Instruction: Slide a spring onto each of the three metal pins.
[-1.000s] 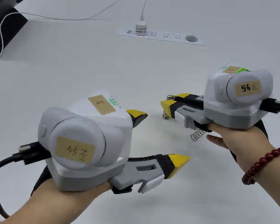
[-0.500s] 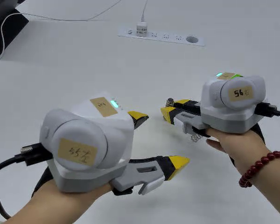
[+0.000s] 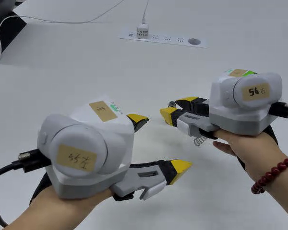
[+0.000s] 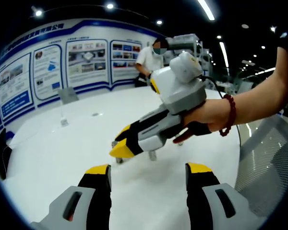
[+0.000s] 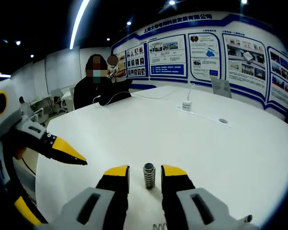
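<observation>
Your left gripper (image 3: 160,142) sat at 7 o'clock in the head view. Its jaws were spread wide with nothing between them, and the tips aimed toward 2 o'clock. Your right gripper (image 3: 175,107) came in from 3 o'clock, pointing at 9, with a stretch of bare table (image 3: 77,72) between the two sets of tips.

In the right gripper view a spring (image 5: 149,176) stood upright between that gripper's yellow tips, with a dark round cap on top. The jaws were drawn in close around it but not clamped, since a thin strip of white showed on each side. I could not tell whether a pin ran through the coils. A loose spring (image 3: 199,140) lay on the table just under the right gripper's body, at about 4 o'clock from the tips.

You had plenty of room. From the grippers out to 12 o'clock the white surface ran flat and open as far as the strip (image 3: 161,38), which lay well away with a cable (image 3: 62,19) trailing off toward 10 o'clock. A dark object (image 3: 2,26) sat at the far 10 o'clock corner.

In the left gripper view the table's edge curved down at 3 o'clock, with grey mesh (image 4: 271,158) just past it. In the right gripper view the edge ran along 9 o'clock, beyond the tip of your left gripper.
</observation>
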Tool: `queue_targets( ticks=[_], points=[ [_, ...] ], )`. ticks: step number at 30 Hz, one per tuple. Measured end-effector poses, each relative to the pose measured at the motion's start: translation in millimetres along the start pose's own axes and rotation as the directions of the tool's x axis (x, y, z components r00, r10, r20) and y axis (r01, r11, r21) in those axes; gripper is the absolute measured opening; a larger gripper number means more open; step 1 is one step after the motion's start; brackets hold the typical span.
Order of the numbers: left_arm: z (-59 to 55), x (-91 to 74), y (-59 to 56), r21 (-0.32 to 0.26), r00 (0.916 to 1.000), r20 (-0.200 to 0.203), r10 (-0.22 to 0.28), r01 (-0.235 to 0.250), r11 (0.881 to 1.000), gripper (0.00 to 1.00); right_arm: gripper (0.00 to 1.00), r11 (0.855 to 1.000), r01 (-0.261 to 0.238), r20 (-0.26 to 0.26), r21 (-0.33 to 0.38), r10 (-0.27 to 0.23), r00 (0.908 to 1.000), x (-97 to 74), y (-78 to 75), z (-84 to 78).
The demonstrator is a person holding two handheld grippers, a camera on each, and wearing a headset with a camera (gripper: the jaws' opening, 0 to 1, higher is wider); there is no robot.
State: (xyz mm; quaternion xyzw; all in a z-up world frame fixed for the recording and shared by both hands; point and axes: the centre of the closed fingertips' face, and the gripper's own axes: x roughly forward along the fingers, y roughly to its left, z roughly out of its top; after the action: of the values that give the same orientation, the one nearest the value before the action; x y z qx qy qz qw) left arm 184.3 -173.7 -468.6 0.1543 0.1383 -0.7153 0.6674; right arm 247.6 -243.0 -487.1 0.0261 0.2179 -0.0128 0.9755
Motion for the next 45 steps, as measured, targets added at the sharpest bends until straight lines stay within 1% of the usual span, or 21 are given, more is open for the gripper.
queue_targets(
  ticks=[2,6,9,11,13,16,19,23,28,32,38,42,45],
  points=[
    [0.1,0.2,-0.2,0.000,1.0000,0.000,-0.001,0.001,1.000,0.64,0.30,1.000,0.001,0.002,0.017,-0.001,1.0000,-4.7,0.7,2.0],
    [0.0,0.3,-0.2,0.009,1.0000,-0.002,0.003,-0.003,1.000,0.64,0.32,1.000,0.008,0.008,0.017,-0.008,0.9999,-12.6,0.5,4.7],
    [0.5,0.1,-2.6,0.017,1.0000,-0.005,0.000,0.000,1.000,0.64,0.34,1.000,0.013,0.009,0.022,-0.014,0.9999,-19.1,0.1,5.2],
    [2.4,-0.7,-4.1,0.017,1.0000,0.000,-0.001,0.001,1.000,0.63,0.35,1.000,0.016,0.008,0.021,-0.016,0.9998,-22.8,0.5,5.4],
    [5.0,-1.4,-5.0,0.020,1.0000,0.007,0.000,0.000,1.000,0.63,0.36,1.000,0.021,0.020,0.022,-0.021,0.9996,-28.1,-0.2,7.7],
    [6.6,-2.1,-4.1,0.035,1.0000,0.006,0.003,-0.004,0.999,0.63,0.37,0.999,0.025,0.028,0.021,-0.025,0.9993,-34.9,-0.9,10.0],
    [11.2,-3.5,-1.9,0.050,0.9998,0.010,0.017,-0.017,0.999,0.61,0.39,0.999,0.033,0.039,0.026,-0.034,0.9986,-44.6,-2.0,12.1],
    [15.6,-1.9,-4.0,0.055,0.9999,0.012,0.011,-0.012,0.998,0.61,0.40,0.999,0.043,0.044,0.030,-0.044,0.9981,-54.9,-4.0,12.8],
    [18.9,3.7,-7.1,0.066,1.0000,0.005,0.006,-0.007,0.998,0.59,0.41,0.997,0.057,0.065,0.054,-0.061,0.9960,-70.9,-8.5,14.8],
    [20.5,10.5,-8.5,0.088,1.0000,-0.001,0.004,-0.004,0.996,0.57,0.41,0.996,0.067,0.067,0.057,-0.071,0.9952,-83.7,-10.6,12.4],
    [20.0,21.3,-8.7,0.097,0.9999,-0.011,-0.001,0.002,0.995,0.55,0.41,0.993,0.090,0.074,0.072,-0.095,0.9928,-101.8,-15.0,6.2],
    [16.8,29.2,-7.9,0.066,0.9995,-0.031,-0.007,0.009,0.998,0.52,0.41,0.992,0.103,0.065,0.074,-0.108,0.9921,-111.6,-18.6,-0.9],
    [17.0,34.3,-7.0,0.039,0.9995,-0.031,-0.010,0.011,0.999,0.50,0.42,0.991,0.108,0.061,0.083,-0.113,0.9917,-118.5,-21.1,-5.6]
  ],
)
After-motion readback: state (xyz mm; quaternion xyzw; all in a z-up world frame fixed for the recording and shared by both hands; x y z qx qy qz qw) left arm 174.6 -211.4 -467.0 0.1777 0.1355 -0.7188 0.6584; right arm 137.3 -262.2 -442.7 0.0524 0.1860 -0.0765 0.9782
